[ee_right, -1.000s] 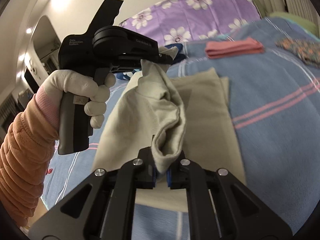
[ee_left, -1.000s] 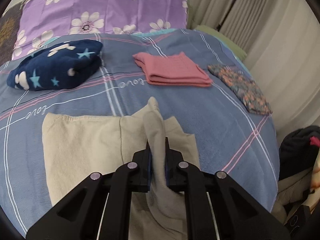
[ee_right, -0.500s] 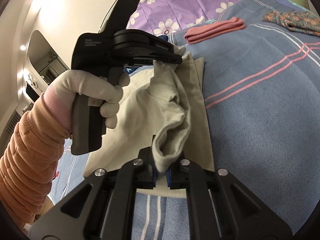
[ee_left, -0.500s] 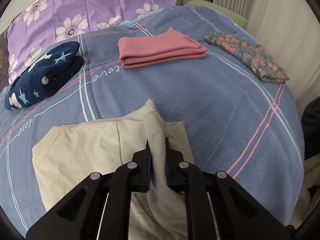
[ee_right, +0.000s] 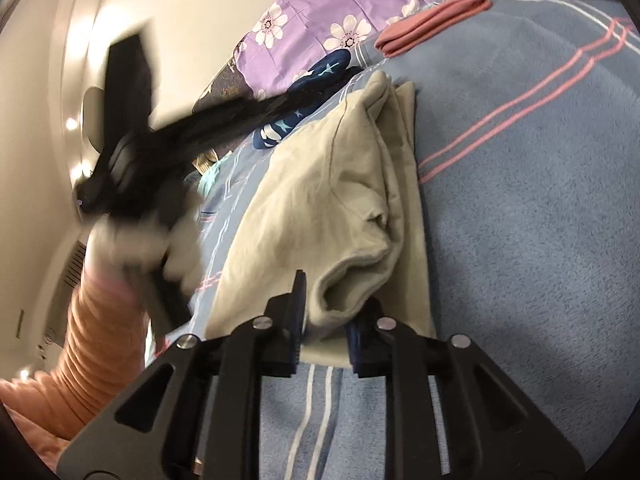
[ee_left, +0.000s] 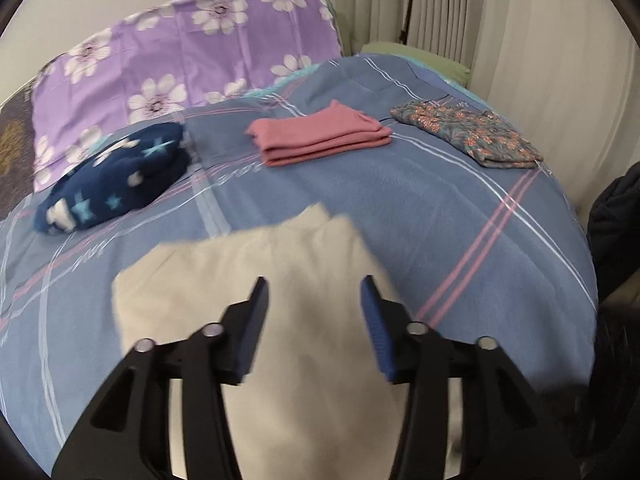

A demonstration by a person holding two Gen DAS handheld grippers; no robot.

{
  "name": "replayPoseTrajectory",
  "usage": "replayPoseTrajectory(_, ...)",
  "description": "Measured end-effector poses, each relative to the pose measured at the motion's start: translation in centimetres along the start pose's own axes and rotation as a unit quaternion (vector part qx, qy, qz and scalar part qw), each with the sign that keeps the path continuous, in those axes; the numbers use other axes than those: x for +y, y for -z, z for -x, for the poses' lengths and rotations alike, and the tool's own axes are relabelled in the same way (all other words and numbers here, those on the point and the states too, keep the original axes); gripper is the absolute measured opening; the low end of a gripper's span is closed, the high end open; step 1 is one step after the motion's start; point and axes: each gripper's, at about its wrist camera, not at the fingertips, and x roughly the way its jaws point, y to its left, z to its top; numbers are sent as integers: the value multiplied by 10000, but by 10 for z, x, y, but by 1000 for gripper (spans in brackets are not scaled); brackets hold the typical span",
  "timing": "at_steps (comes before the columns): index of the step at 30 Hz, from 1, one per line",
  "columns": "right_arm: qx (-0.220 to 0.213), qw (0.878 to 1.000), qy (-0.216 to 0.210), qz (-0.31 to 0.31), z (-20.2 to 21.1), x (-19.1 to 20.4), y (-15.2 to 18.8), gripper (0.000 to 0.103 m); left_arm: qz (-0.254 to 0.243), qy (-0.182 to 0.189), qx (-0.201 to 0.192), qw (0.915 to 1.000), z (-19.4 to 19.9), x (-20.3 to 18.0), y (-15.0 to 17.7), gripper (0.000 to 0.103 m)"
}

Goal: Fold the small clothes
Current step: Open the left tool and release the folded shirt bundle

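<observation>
A beige garment (ee_left: 288, 264) lies half folded on the blue plaid blanket (ee_left: 440, 220). My left gripper (ee_left: 313, 284) hovers over its far edge, its jaws opening wide with nothing between them. In the right wrist view the same beige garment (ee_right: 320, 184) has its folded layer on top. My right gripper (ee_right: 337, 300) sits at the near corner, jaws opening; the rolled fold edge still lies between the pads, loosely. The left gripper (ee_right: 248, 108) is a blurred black streak above the garment's left side, held by a gloved hand (ee_right: 160, 248).
At the back of the bed lie a folded pink garment (ee_left: 320, 136), a navy star-print bundle (ee_left: 116, 184) and a floral piece (ee_left: 468, 136). A purple flowered pillow (ee_left: 180, 60) stands behind. Curtains (ee_left: 540, 60) and dark clothes (ee_left: 616, 220) border the right edge.
Both grippers held the raised beige fold before; now the left has let go, opened and drawn away, the fold lies down on the garment, and the right jaws have parted.
</observation>
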Motion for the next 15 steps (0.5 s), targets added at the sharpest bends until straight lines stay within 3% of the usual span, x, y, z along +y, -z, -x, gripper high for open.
replayPoseTrajectory(9, 185, 9989, -34, -438, -7, -23, -10, 26, 89, -486, 242, 9985, 77, 21, 111, 54)
replayPoseTrajectory(10, 205, 9988, 4, -434, -9, -23, -11, 25, 75, -504, 281, 9983, 82, 20, 119, 54)
replayPoseTrajectory(11, 214, 9989, 65, -404, -10, -22, -12, 15, 34, -513, 317, 9982, 86, 19, 126, 54)
replayPoseTrajectory(12, 213, 9990, 98, -369, -11, -20, -13, 11, -35, -530, 355, 9980, 90, 17, 133, 55)
replayPoseTrajectory(15, 128, 9995, 73, -296, -11, -12, -19, 8, -289, -617, 452, 9967, 96, 7, 153, 55)
